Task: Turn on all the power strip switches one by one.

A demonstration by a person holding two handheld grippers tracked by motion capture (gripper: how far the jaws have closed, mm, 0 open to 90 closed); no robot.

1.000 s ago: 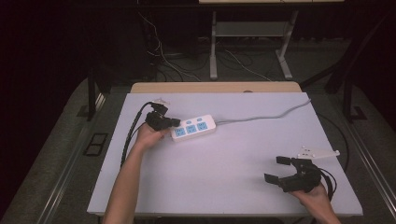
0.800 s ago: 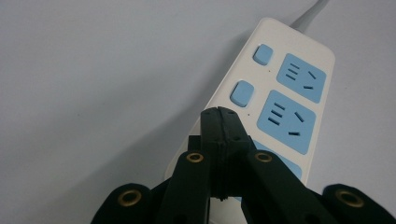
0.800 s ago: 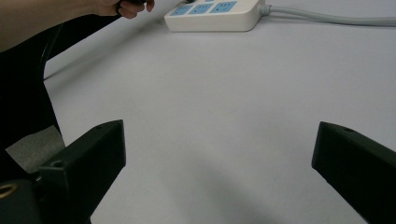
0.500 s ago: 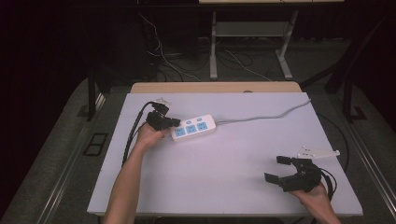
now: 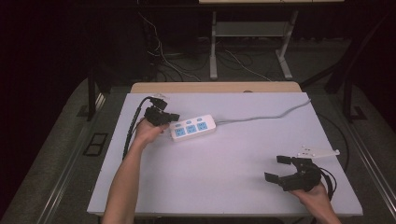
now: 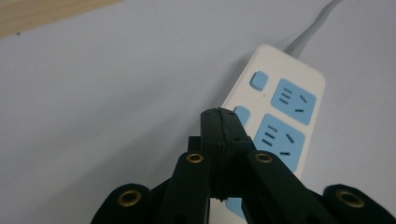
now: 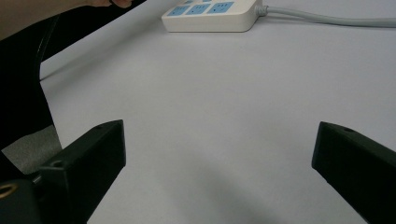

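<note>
A white power strip [image 5: 192, 128] with blue sockets lies on the white table [image 5: 224, 186], left of centre; its grey cord [image 5: 261, 116] runs off to the back right. My left gripper [image 5: 169, 119] is at the strip's left end, jaws pressed together with nothing between them. In the left gripper view the closed tips [image 6: 219, 114] sit over the strip [image 6: 289, 100] beside a small blue button; I cannot tell whether they touch it. My right gripper [image 5: 275, 168] rests open near the front right, empty. Its jaws [image 7: 219, 154] point across the bare table toward the strip [image 7: 210, 14].
A small white bracket [image 5: 317, 151] lies just behind the right gripper. A wooden board [image 5: 215, 87] lines the table's far edge. The left gripper's black cable [image 5: 133, 126] loops along the table's left side. Desk legs and wires sit on the floor beyond.
</note>
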